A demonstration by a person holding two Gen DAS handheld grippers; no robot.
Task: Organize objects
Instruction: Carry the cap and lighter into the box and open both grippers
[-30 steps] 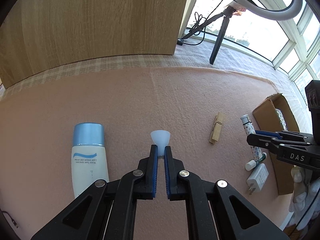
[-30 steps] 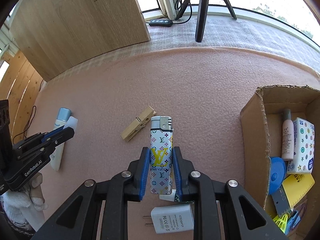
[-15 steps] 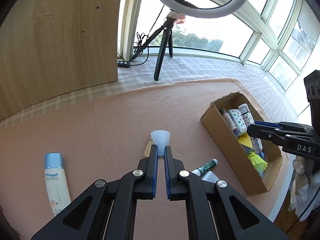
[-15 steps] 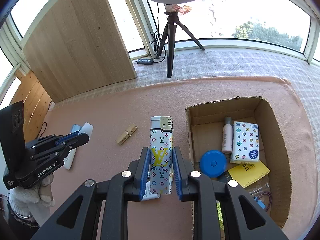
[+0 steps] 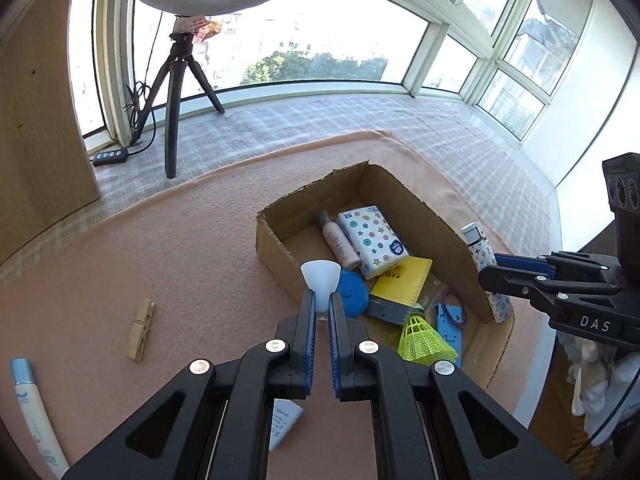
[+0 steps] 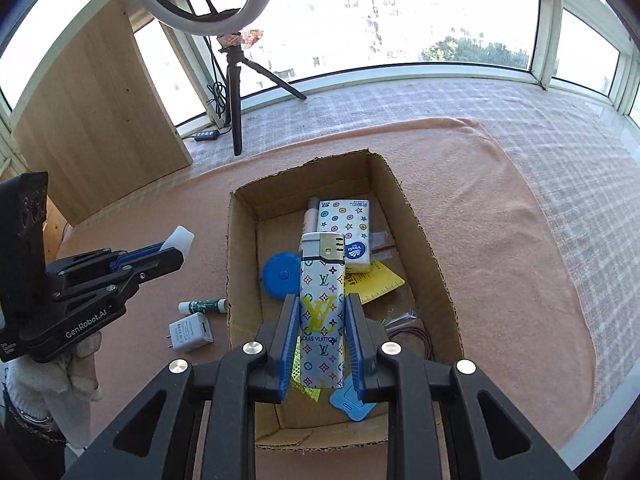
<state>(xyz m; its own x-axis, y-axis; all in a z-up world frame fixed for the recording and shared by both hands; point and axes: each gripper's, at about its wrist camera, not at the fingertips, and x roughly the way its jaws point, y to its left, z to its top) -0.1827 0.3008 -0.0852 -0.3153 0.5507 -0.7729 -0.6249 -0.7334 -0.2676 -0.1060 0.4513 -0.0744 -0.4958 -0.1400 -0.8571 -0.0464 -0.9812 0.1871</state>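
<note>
A: Left wrist view. The left gripper point(image 5: 321, 312) has its jaws clamped on the stem of a small white funnel point(image 5: 320, 276), mouth pointing up-frame, hanging over the near-left rim of the cardboard box point(image 5: 276, 256) at centre. Already boxed: tissue pack point(image 5: 372, 240), yellow ruler point(image 5: 402, 280), shuttlecock point(image 5: 424, 338). Left on the pink bench cloth, lower left: clothespin point(image 5: 141, 332), lotion tube point(image 5: 32, 412).

B: Right wrist view. The right gripper point(image 6: 322, 340) grips a patterned lighter point(image 6: 322, 308), long axis up-frame, metal cap at top, over the box interior. Outside the box, left of centre: charger plug point(image 6: 191, 331), small green-capped tube point(image 6: 202, 306). Judgement: roughly midway; two drops pending.
</note>
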